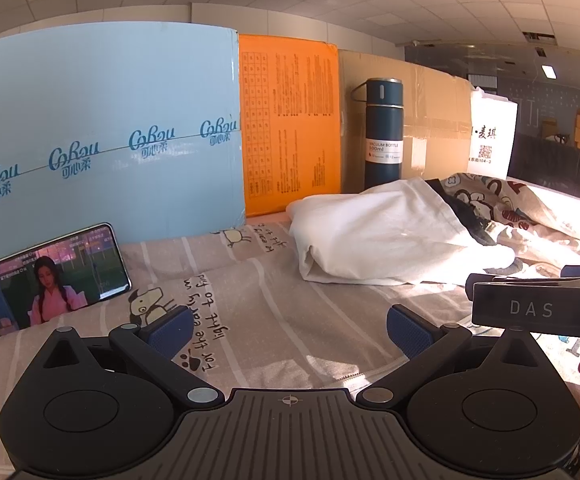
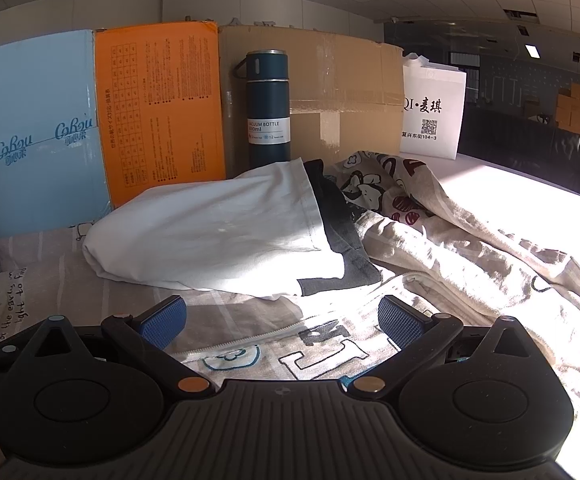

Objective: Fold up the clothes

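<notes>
A bed covered in a beige striped cartoon-print sheet is carrying everything. Ahead of the claw a folded white garment is lying on a dark grey one — rumpled printed bedding is bunching up to the right, and a lit phone is leaning far left.

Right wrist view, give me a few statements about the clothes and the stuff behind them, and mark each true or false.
1. The white garment lies partly over a dark garment. True.
2. The vacuum bottle lies on its side. False: it stands upright behind the clothes.
3. The right gripper holds the white garment. False: its jaws are open and hold nothing.
4. An orange box stands left of the bottle. True.
5. The phone lies flat, screen dark. False: it leans against the blue box, screen lit.
</notes>
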Demonstrator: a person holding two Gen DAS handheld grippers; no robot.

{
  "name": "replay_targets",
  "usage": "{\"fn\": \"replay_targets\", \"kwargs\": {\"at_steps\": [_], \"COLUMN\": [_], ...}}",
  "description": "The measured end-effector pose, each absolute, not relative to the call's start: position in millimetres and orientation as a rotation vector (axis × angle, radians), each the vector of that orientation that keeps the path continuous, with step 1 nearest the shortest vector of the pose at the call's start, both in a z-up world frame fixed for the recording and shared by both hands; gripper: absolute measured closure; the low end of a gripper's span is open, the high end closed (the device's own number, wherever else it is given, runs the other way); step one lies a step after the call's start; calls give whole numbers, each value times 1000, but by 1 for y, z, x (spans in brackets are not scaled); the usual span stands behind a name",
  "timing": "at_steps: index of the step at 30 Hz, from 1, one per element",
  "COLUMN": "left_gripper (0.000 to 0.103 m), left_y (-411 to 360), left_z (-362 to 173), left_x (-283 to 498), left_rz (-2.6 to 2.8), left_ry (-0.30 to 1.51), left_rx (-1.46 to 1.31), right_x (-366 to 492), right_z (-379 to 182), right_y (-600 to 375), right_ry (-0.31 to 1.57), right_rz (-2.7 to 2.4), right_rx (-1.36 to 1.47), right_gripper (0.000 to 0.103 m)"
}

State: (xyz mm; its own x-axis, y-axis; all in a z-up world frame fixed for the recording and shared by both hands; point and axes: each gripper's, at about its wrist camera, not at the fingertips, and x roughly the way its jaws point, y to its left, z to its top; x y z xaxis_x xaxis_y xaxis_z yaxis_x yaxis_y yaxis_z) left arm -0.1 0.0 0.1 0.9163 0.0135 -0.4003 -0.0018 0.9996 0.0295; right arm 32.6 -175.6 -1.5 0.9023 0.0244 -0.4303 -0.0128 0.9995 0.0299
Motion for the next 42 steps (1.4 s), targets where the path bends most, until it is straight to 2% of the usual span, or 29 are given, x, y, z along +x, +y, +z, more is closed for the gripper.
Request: {"fn": "replay_targets", "kwargs": {"at_steps": [32, 42], "left_gripper": [0, 0], "left_y": [1, 3], "left_z": [0, 7], "left_x": [0, -7], "left_rz": [13, 6], "left_ry": [412, 370], "left_rx": [27, -2], "right_x": [31, 19], "right_z": [-1, 6], "right_y": [-177, -181], "right_ry": [439, 355], "right_rz": [27, 80], "right_rx": [32, 87], "right_gripper": [0, 0]}}
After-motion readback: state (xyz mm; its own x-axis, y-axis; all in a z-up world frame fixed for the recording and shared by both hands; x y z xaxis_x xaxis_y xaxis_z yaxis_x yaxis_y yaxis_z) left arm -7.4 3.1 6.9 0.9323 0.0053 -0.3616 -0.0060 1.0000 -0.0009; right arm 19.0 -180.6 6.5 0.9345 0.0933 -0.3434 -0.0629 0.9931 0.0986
